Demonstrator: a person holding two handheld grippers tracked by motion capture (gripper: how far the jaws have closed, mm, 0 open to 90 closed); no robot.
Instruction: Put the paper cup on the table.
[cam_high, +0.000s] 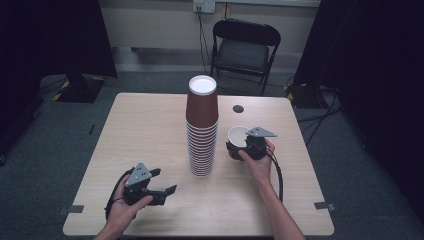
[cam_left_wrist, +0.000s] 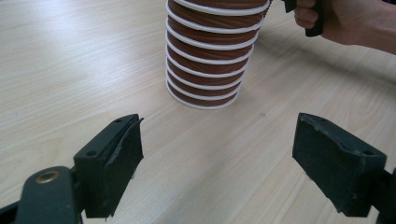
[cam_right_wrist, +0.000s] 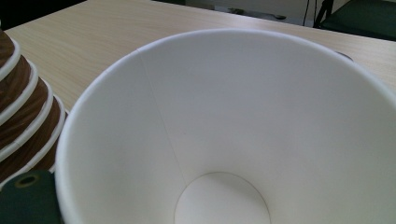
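Right gripper (cam_high: 248, 146) closed on a single paper cup (cam_high: 237, 137), white mouth tilted up, at about four o'clock from the table's (cam_high: 150, 125) centre and just beside the tall stack of brown cups (cam_high: 202, 125), at three o'clock of it. Left gripper (cam_high: 162, 182) spread wide with nothing between its pads (cam_left_wrist: 122, 154), resting near seven o'clock on the tabletop, aimed at the stack's base. Beyond twelve o'clock, a folding chair (cam_high: 244, 50).
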